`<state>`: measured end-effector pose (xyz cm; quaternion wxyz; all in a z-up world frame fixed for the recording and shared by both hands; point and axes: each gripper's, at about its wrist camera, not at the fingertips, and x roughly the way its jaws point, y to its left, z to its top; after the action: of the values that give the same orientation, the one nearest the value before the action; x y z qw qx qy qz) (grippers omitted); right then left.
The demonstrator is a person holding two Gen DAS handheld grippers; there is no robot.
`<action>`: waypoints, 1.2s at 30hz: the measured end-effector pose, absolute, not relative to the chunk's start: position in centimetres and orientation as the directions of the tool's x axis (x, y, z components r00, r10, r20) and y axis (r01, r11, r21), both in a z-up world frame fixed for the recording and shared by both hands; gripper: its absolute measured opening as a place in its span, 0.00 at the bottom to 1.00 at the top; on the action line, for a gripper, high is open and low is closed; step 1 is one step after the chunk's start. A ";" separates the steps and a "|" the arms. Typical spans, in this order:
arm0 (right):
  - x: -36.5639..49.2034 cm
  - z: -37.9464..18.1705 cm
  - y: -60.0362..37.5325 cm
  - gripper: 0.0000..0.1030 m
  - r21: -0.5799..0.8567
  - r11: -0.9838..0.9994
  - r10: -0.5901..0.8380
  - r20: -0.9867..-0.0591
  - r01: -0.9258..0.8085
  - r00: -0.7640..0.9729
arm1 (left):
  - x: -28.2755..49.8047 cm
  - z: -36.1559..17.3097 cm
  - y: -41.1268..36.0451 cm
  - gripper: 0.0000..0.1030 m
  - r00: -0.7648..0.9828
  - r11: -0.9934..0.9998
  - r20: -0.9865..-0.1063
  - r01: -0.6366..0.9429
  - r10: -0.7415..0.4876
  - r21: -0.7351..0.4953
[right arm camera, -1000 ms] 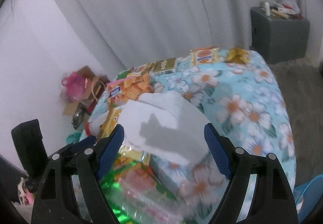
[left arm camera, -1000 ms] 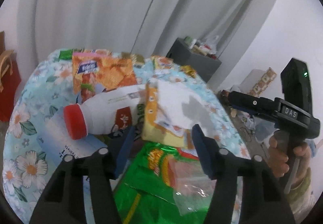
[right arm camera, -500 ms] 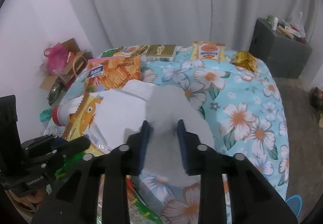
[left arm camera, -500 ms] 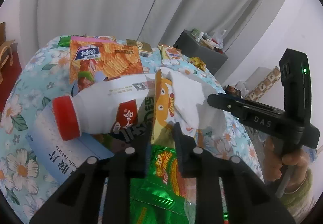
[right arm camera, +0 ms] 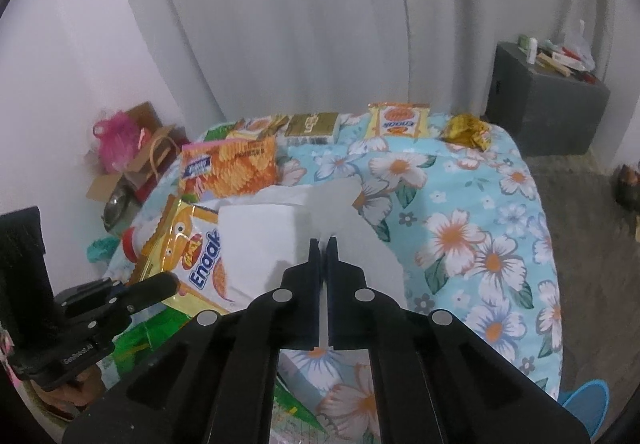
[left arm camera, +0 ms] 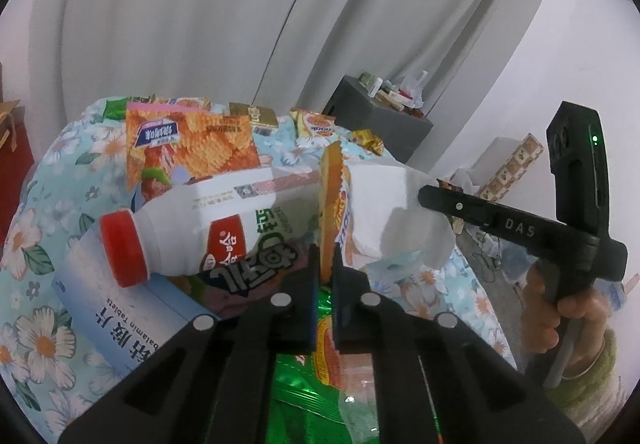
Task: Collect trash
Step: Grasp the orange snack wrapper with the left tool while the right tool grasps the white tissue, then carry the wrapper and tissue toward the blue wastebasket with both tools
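My left gripper (left arm camera: 327, 264) is shut on the edge of a yellow Enaak snack wrapper (left arm camera: 334, 204), which it holds upright; the wrapper also shows in the right wrist view (right arm camera: 192, 252). My right gripper (right arm camera: 324, 244) is shut on a white paper tissue (right arm camera: 264, 240), seen in the left wrist view too (left arm camera: 384, 212). A white bottle with a red cap (left arm camera: 192, 228) lies on its side to the left. An orange chip bag (left arm camera: 188, 148), a green wrapper (left arm camera: 304, 396) and a blue-white tablet box (left arm camera: 116, 320) lie around them on the floral table (right arm camera: 480, 236).
More wrappers line the table's far edge: a gold box (right arm camera: 312, 126), an orange packet (right arm camera: 398, 122) and a crumpled gold wrapper (right arm camera: 468, 134). A grey cabinet (right arm camera: 548, 112) stands at the back right. Bags and a cardboard box (right arm camera: 132, 152) sit on the floor left. Curtains hang behind.
Both grippers were open a second ago and have shut: the left on the Enaak wrapper, the right on the white tissue. The wrapper now stands on edge.
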<state>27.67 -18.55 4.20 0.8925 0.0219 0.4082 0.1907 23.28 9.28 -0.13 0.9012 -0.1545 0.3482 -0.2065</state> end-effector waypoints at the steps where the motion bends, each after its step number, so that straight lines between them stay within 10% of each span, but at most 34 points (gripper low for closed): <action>1: 27.6 4.3 -18.7 0.01 0.202 0.926 0.362 -0.717 -0.319 0.596 | 23.2 0.0 9.3 0.04 0.676 0.866 -0.558 0.267 -0.481 -0.422; 36: 20.8 9.9 -28.9 0.01 0.526 0.815 0.528 -0.497 -0.245 0.689 | 17.8 6.7 8.3 0.02 0.738 0.832 -0.402 0.404 -0.542 -0.380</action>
<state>20.84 -28.93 9.87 0.8935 0.2143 0.3300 0.2164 17.80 8.30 6.68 0.9224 -0.1350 0.2555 -0.2561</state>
